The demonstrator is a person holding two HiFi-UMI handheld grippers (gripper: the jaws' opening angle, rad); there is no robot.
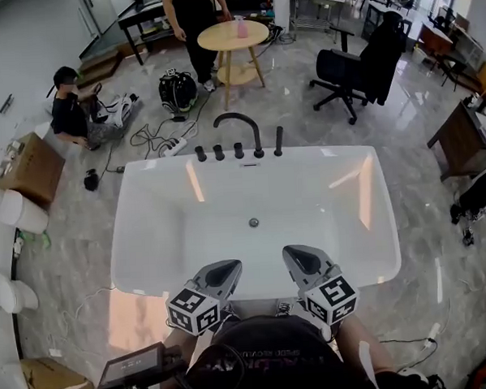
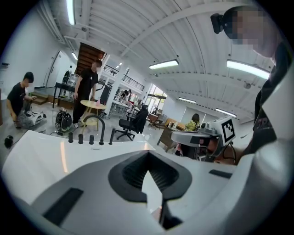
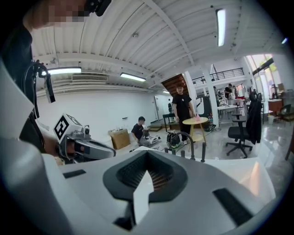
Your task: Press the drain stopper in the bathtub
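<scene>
**A:** Claws first: how do they stand?

**B:** The left claw (image 1: 223,273) and the right claw (image 1: 303,262) each have their jaws brought together with nothing between them. Both gripper views show the pads meeting at the tip. They hang side by side over the near rim of the bathtub (image 1: 139,236), close to the person's body.

**A:** And the drain stopper?

**B:** The drain stopper (image 1: 253,222) is a small round metal disc on the tub floor. It lies on the midline between the claws and the faucet (image 1: 239,121), well apart from both claws. I judge the press has not started.

**A:** So how should it be done?

**B:** Use one claw only. The disc sits about midway between them, so either will do. Keep the jaws together so the tip acts as one blunt point, because an open claw could straddle the disc or catch its edge.

**A:** And the approach?

**B:** Reach forward and down into the tub, and line the tip up over the middle of the disc before touching it. Then push straight down until it gives, and lift straight off.

**A:** What are the risks?

**B:** A push that lands off-centre will likely tilt the stopper or skid across the glossy floor. Aim by the head view, since both gripper views currently look out over the rim at the room rather than at the drain. Park the idle claw by the rim, out of the line of sight.
</scene>
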